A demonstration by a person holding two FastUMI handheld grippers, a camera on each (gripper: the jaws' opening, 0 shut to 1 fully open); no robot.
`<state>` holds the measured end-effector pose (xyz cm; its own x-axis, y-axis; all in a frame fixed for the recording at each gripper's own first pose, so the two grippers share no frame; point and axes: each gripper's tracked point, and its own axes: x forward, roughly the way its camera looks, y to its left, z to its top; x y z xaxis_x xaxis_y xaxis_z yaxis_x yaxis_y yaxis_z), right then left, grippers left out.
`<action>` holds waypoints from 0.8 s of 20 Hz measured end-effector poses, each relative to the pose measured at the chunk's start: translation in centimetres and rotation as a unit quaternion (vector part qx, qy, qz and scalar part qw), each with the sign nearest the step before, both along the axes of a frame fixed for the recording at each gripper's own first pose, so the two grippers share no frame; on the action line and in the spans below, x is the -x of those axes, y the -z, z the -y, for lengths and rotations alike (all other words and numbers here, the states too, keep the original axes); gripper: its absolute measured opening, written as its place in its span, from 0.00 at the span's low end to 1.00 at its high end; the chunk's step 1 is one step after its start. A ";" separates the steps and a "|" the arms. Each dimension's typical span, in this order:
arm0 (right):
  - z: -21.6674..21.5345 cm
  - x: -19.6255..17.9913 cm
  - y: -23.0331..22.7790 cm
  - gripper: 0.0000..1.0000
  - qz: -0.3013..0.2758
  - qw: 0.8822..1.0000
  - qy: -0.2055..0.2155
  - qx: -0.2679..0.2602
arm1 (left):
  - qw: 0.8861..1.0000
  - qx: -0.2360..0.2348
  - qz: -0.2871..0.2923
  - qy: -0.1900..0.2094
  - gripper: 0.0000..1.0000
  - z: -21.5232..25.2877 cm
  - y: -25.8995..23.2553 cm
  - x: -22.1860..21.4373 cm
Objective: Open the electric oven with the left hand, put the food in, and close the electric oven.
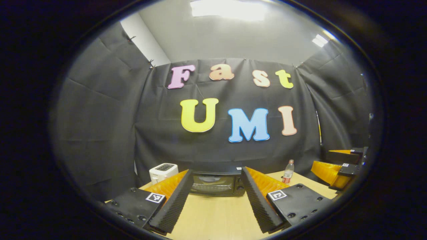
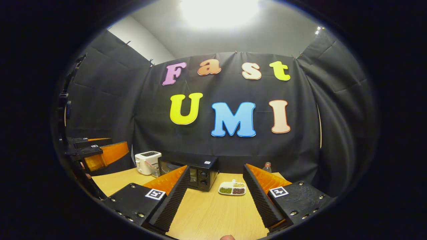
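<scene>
Oven (image 1: 217, 183) door shut – faces left gripper (image 1: 217, 203) | long axis crosswise

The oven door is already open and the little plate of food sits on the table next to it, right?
Not quite. In the left gripper view the oven has its door shut. The rest holds: the right gripper view shows the plate of food on the table beside it.

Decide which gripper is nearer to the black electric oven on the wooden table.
Left, it seems. The left gripper faces the black electric oven head-on, framing its door; the right gripper stands off to the oven's right, viewing it at an angle.
</scene>
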<state>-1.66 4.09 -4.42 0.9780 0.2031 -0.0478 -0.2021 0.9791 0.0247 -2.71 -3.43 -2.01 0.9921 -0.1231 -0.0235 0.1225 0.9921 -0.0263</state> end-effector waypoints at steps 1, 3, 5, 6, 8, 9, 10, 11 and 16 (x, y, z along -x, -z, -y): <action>-0.2 0.0 0.0 0.98 -0.001 1.000 0.005 -0.001 | 1.000 0.000 0.000 -0.002 0.97 -0.8 -0.2 0.5; -1.0 0.4 -0.3 0.97 -0.002 1.000 0.007 -0.006 | 1.000 0.005 0.001 0.001 0.96 -1.7 -0.2 1.3; -1.6 0.5 -0.7 0.98 -0.001 1.000 0.011 -0.015 | 1.000 0.003 0.001 -0.003 0.90 -3.1 -0.6 1.5; -2.0 0.6 -0.9 0.98 -0.001 1.000 0.013 -0.021 | 1.000 0.000 0.001 -0.005 1.00 -3.8 -0.7 1.6; -2.9 0.4 -1.6 0.98 0.002 0.999 0.012 -0.031 | 1.000 -0.002 0.012 -0.013 1.00 -5.1 -1.5 1.8; -3.3 0.2 -1.8 0.98 0.003 0.999 0.012 -0.032 | 1.000 -0.001 0.016 -0.015 1.00 -5.6 -1.8 1.9; -3.5 0.2 -2.1 0.98 0.005 0.999 0.012 -0.030 | 1.000 -0.001 0.019 -0.017 1.00 -6.0 -1.9 2.1; -3.7 0.2 -2.5 0.97 0.010 0.999 0.012 -0.030 | 1.000 -0.003 0.019 -0.019 1.00 -6.4 -1.9 2.2; -4.9 0.9 -3.5 0.98 0.024 0.999 0.007 -0.030 | 1.000 0.002 0.019 -0.025 1.00 -7.6 -2.0 2.9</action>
